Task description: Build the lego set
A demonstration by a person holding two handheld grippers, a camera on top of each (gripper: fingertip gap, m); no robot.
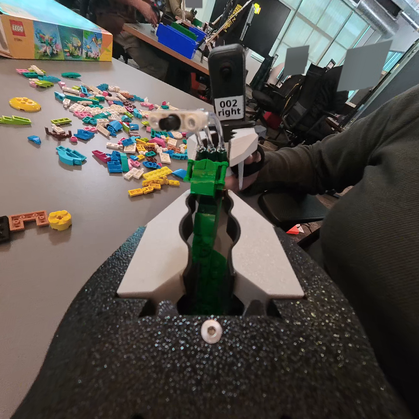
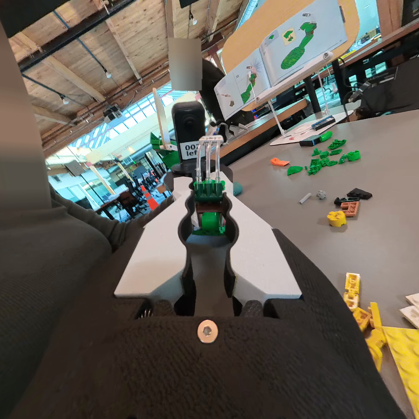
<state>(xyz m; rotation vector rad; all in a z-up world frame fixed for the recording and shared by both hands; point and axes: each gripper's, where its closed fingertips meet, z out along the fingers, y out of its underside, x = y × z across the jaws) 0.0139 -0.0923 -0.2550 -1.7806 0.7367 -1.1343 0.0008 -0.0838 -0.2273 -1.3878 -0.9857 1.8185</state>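
My left gripper (image 1: 207, 195) is shut on a long green lego stem (image 1: 205, 176) that runs back between its white fingers. Three clear curved rods (image 1: 209, 133) rise from the stem's dark green tip to a pale plate with a black pin (image 1: 176, 121). My right gripper (image 2: 208, 197) faces the left one and is shut on the same green assembly (image 2: 207, 190) at the rods' base; the rods (image 2: 208, 156) stand up beyond it. The right gripper also shows in the left wrist view (image 1: 215, 145). Both hold the assembly above the table edge.
A pile of loose coloured bricks (image 1: 127, 127) and the set's box (image 1: 56, 38) lie on the grey table (image 1: 68, 260). A yellow round brick (image 1: 60, 219) sits nearer. Green pieces (image 2: 328, 156), an open instruction booklet on a stand (image 2: 283, 61) and a yellow plate (image 2: 403, 362) show to the right. Both grippers' tips are close together, under 4 cm apart.
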